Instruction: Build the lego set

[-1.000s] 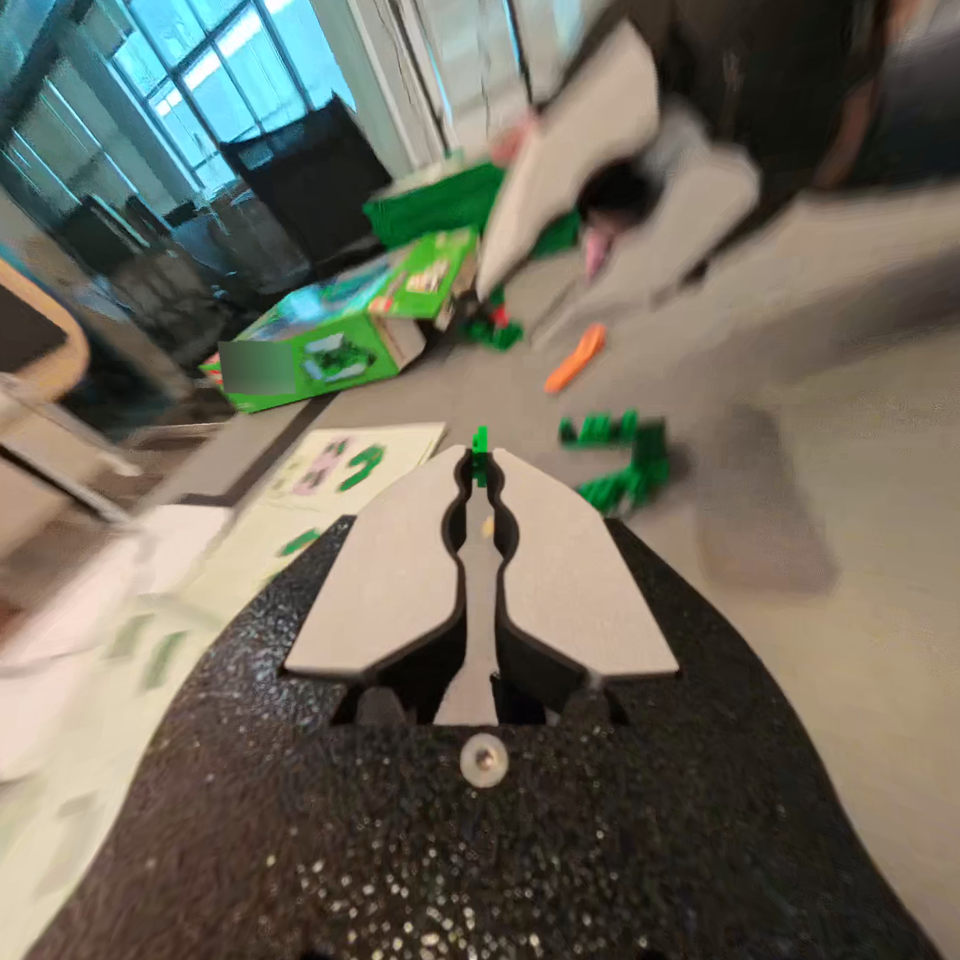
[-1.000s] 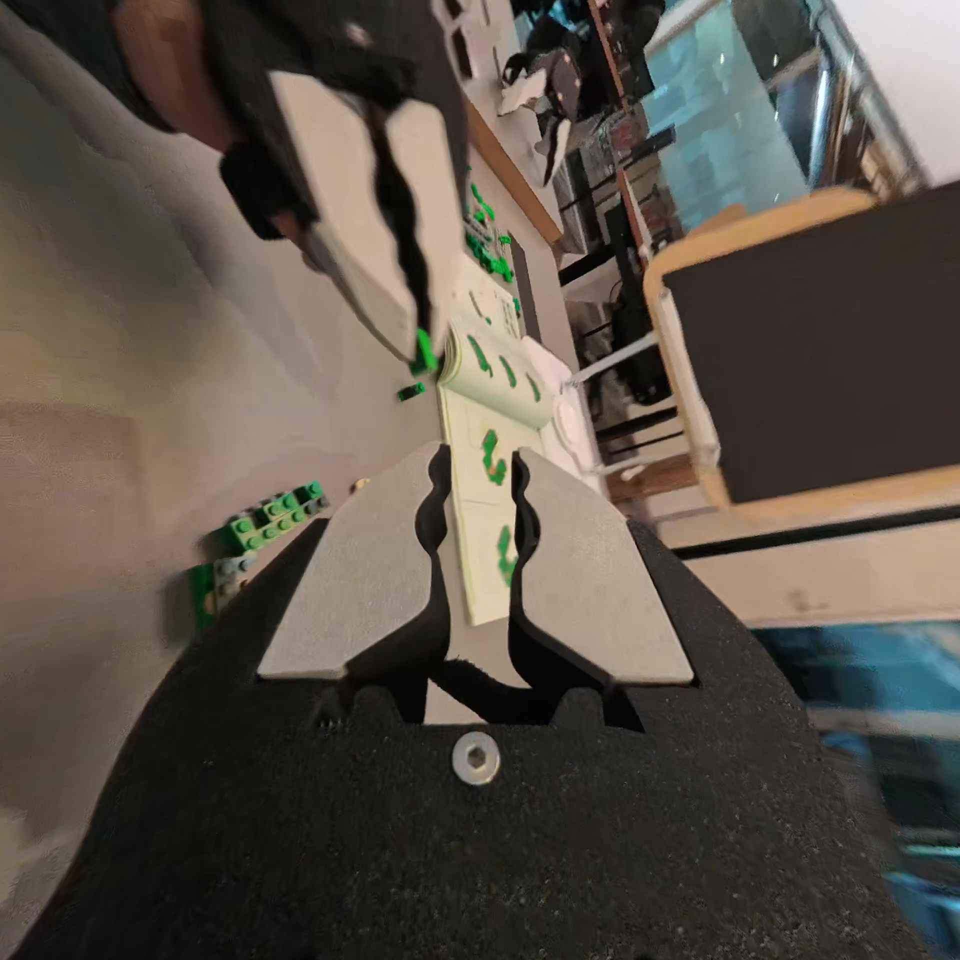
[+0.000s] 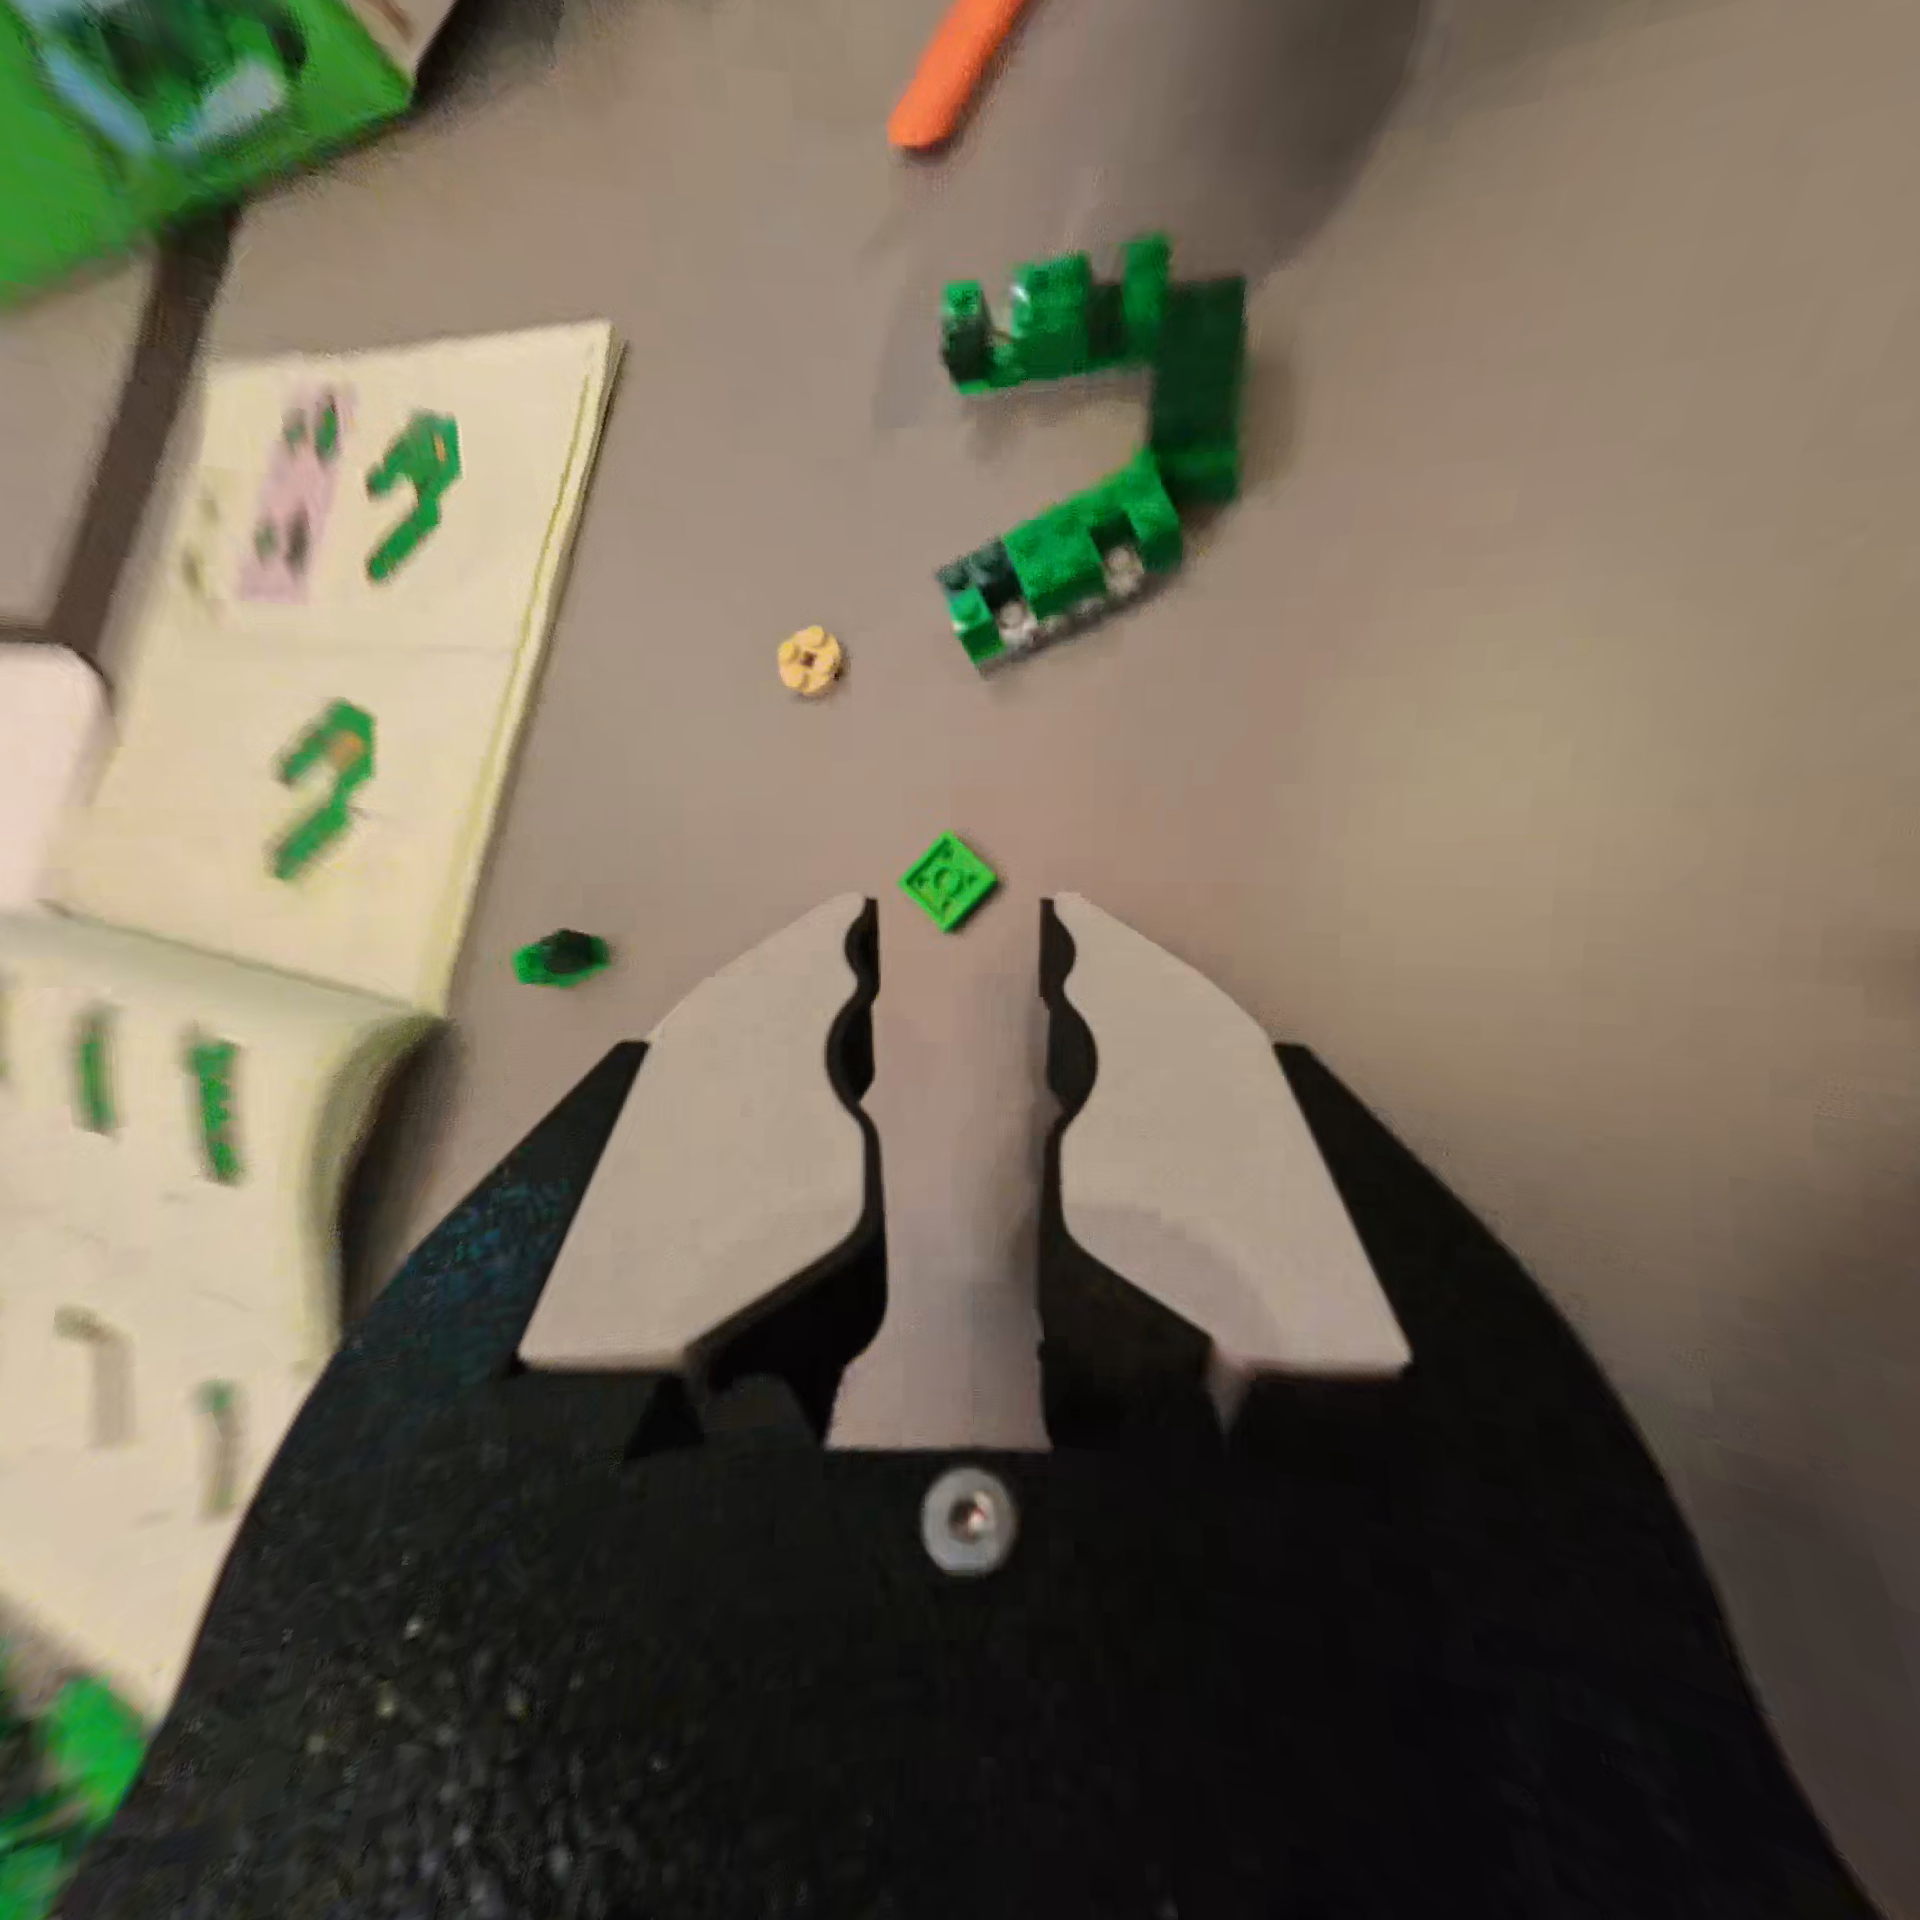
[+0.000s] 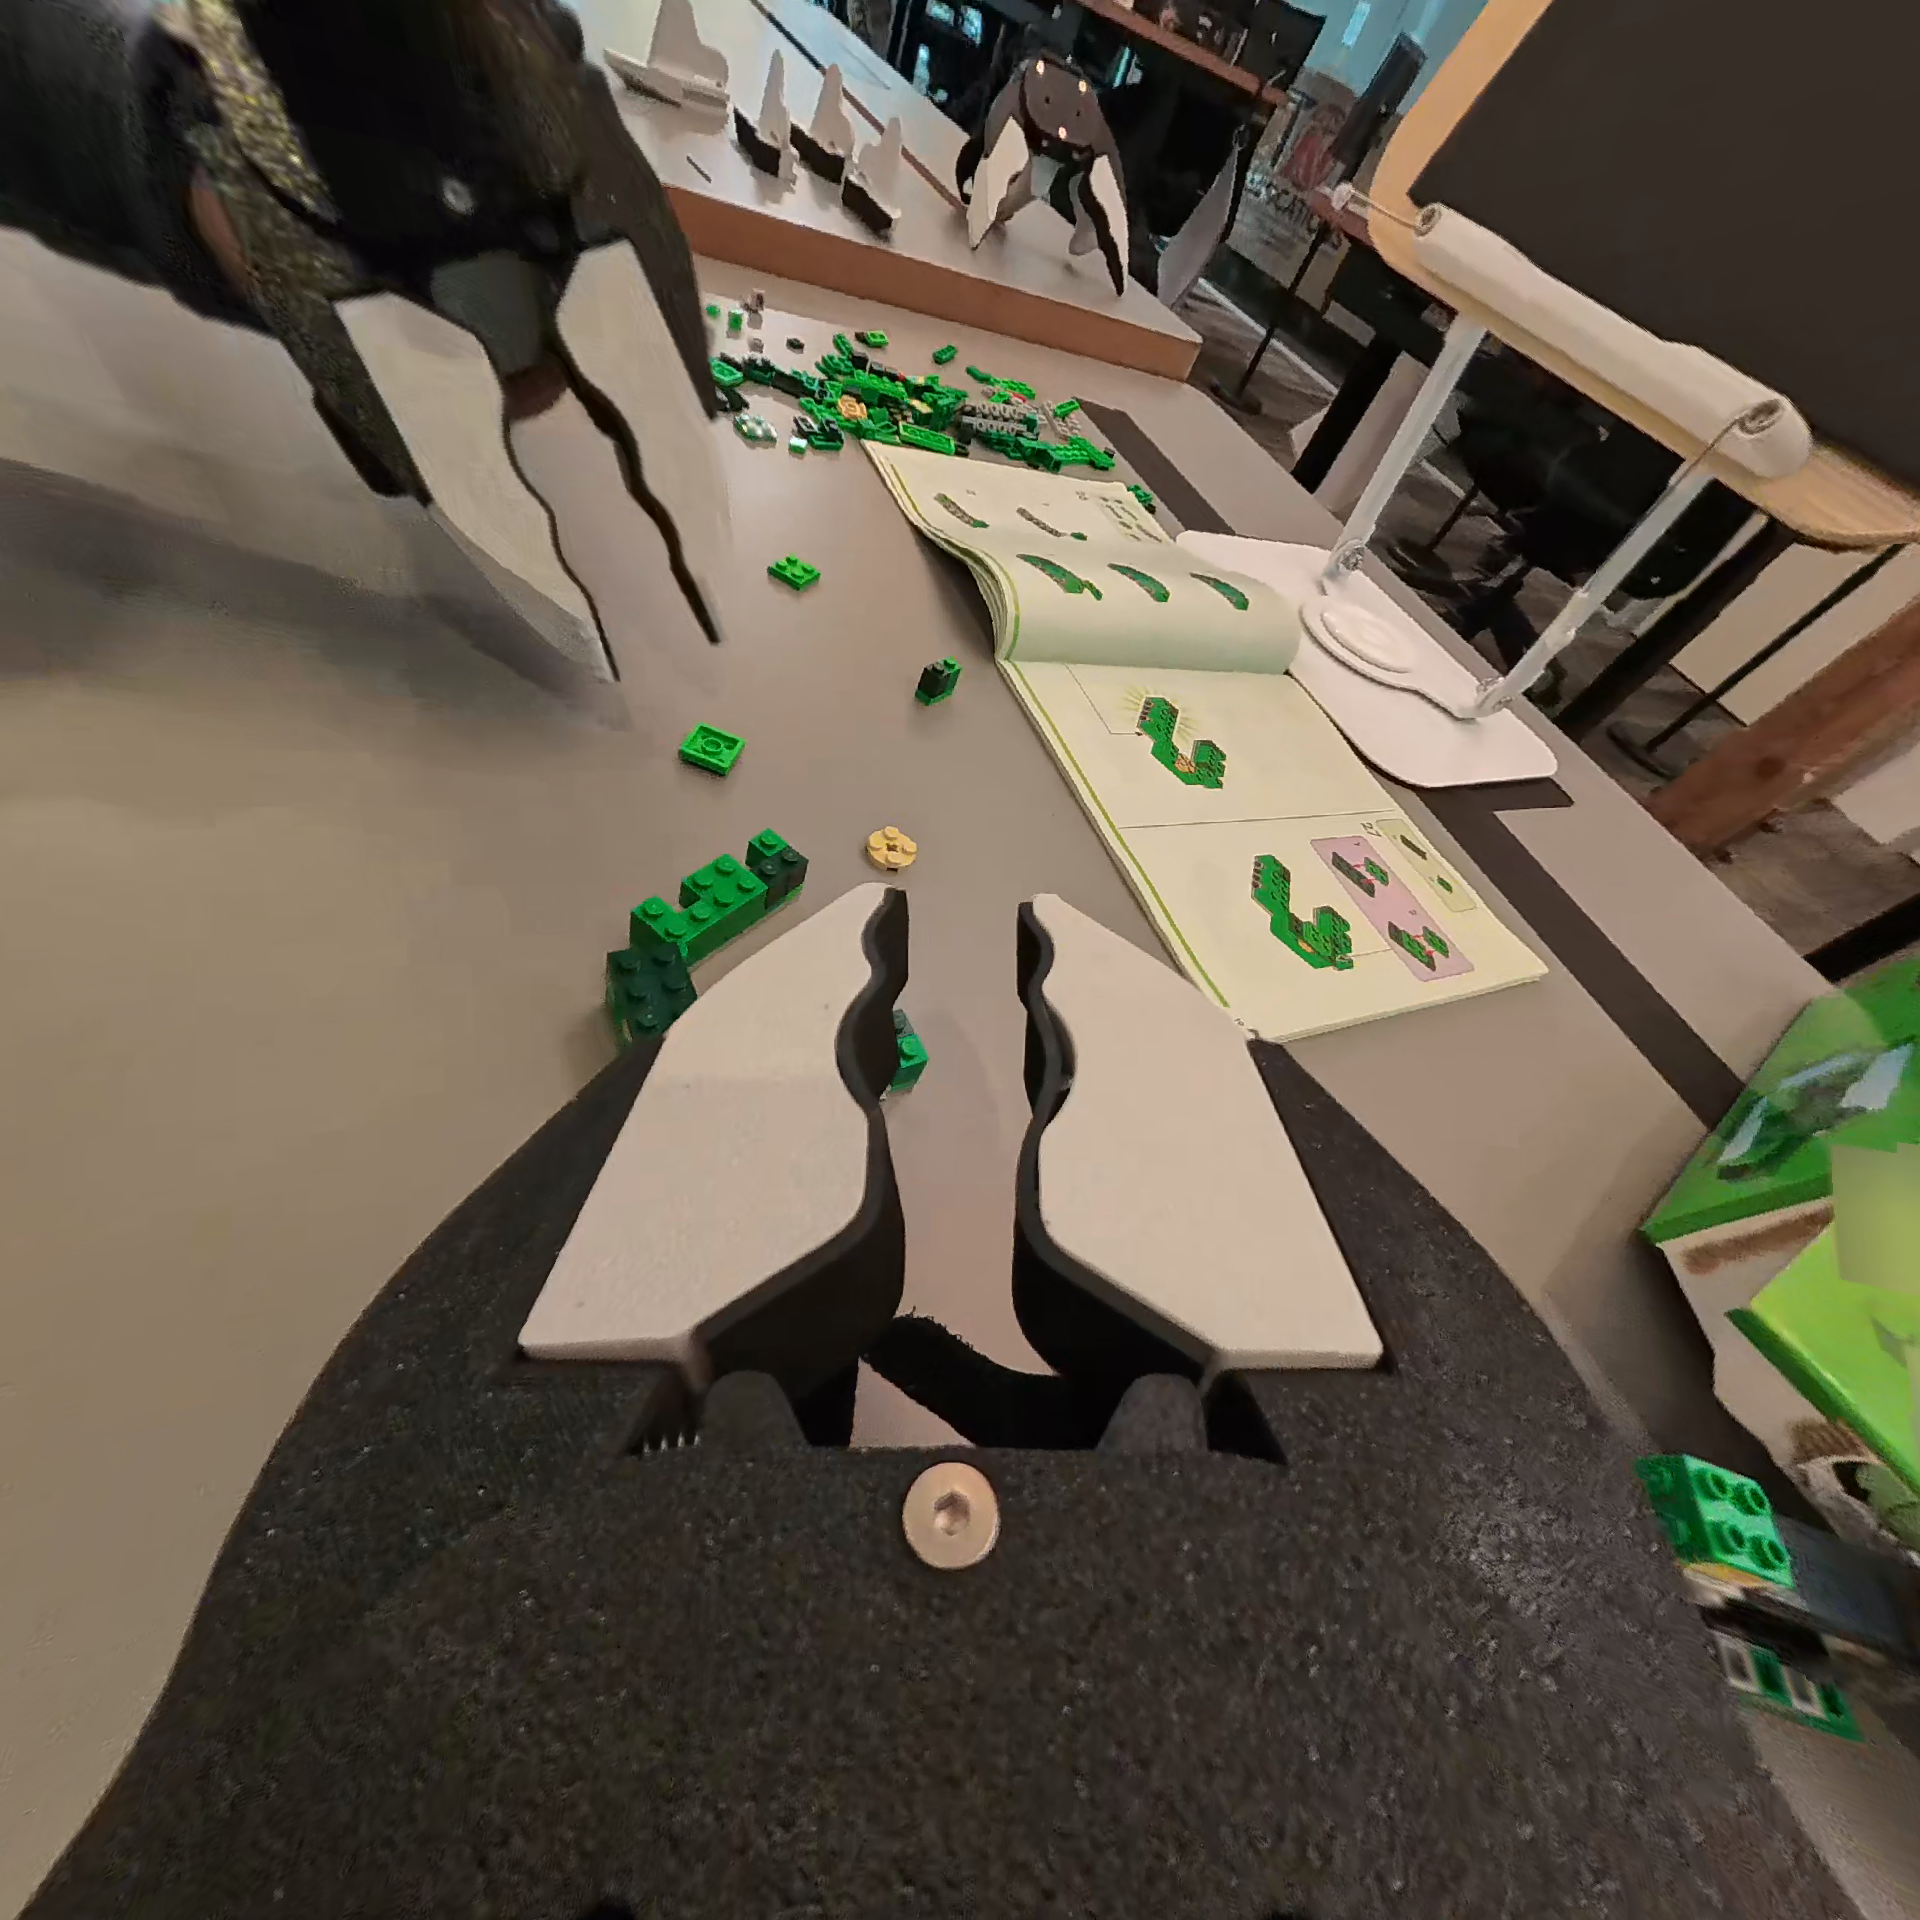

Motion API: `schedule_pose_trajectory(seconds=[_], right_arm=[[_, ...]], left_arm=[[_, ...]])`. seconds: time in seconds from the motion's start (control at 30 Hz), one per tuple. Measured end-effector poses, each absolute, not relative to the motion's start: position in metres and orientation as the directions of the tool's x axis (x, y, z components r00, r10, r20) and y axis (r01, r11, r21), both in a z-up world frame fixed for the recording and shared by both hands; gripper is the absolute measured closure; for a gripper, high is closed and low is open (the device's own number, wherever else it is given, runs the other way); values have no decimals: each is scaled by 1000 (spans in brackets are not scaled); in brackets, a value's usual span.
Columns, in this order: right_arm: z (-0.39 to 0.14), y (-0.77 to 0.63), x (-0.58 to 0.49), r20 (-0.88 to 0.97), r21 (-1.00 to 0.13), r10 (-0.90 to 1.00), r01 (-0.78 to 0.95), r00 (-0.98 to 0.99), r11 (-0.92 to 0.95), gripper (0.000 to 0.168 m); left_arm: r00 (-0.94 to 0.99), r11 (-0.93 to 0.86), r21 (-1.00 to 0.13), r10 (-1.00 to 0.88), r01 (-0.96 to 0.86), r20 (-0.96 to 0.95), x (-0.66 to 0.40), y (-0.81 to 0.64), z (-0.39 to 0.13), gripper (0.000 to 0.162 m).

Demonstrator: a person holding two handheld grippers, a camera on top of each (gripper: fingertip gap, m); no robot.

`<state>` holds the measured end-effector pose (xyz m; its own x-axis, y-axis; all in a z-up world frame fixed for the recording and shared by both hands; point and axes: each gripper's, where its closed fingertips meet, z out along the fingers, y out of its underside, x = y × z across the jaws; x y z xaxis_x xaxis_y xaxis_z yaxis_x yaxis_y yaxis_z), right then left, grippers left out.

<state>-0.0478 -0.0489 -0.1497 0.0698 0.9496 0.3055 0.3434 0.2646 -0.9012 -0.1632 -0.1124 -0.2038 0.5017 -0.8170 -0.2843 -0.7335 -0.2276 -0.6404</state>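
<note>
My left gripper (image 3: 956, 909) is open and empty, angled down at the grey table. A flat green square plate (image 3: 948, 881) lies on the table just past its tips. Beyond are a tan round piece (image 3: 810, 660) and the C-shaped green build (image 3: 1101, 447). A small dark green brick (image 3: 561, 956) lies to the left. My right gripper (image 4: 961, 904) is open and empty, low over the table, with the build (image 4: 707, 914) beside its left finger and the tan piece (image 4: 890, 847) just ahead. The right wrist view shows the left gripper (image 4: 665, 652) above the green plate (image 4: 712, 748).
An open instruction booklet (image 3: 343, 623) (image 4: 1247, 779) lies beside the pieces. A pile of loose green bricks (image 4: 894, 405) sits farther back. A white lamp base (image 4: 1403, 665) and a green box (image 4: 1818, 1143) stand at the table's edge. An orange tool (image 3: 956, 73) lies beyond the build.
My left gripper was shut on a small green piece in the air. Now it is open and tilted down, and the green plate lies on the table. The right gripper has turned and stays open.
</note>
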Motion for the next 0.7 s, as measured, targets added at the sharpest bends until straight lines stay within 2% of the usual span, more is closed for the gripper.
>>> schedule_pose_trajectory(seconds=[0.07, 0.13, 0.33, 0.43, 0.5, 0.53, 0.6, 0.67, 0.7], right_arm=[[-150, -49, -47, 292, -909, 953, 331, 74, 253, 149], [-152, -50, -46, 288, -912, 955, 325, 70, 251, 149], [-148, -53, -45, 286, -919, 956, 303, 65, 254, 149], [-145, -55, -46, 293, -921, 954, 288, 63, 264, 149], [-143, -57, -48, 307, -921, 949, 270, 66, 280, 148], [-141, -58, -49, 323, -918, 943, 266, 73, 294, 148], [-132, -60, -54, 390, -900, 914, 255, 111, 354, 146], [-115, -71, -61, 485, -865, 865, 220, 130, 452, 145], [-105, -78, -65, 543, -834, 828, 203, 140, 513, 144]], left_arm=[[605, -349, -673, -774, -652, -185, -159, -105, -205, 129], [630, -377, -676, -758, -633, -167, -157, -102, -207, 132], [664, -478, -583, -732, -657, -149, -162, -96, -228, 132], [676, -501, -573, -725, -648, -131, -163, -95, -229, 145], [695, -511, -583, -707, -632, -133, -165, -92, -227, 146], [707, -487, -626, -692, -609, -149, -164, -87, -221, 147], [740, -427, -783, -670, -453, -63, -151, -83, -193, 147], [682, -376, -916, -707, -138, 187, -127, -88, -149, 147], [587, -377, -924, -736, 59, 337, -117, -93, -124, 147]])
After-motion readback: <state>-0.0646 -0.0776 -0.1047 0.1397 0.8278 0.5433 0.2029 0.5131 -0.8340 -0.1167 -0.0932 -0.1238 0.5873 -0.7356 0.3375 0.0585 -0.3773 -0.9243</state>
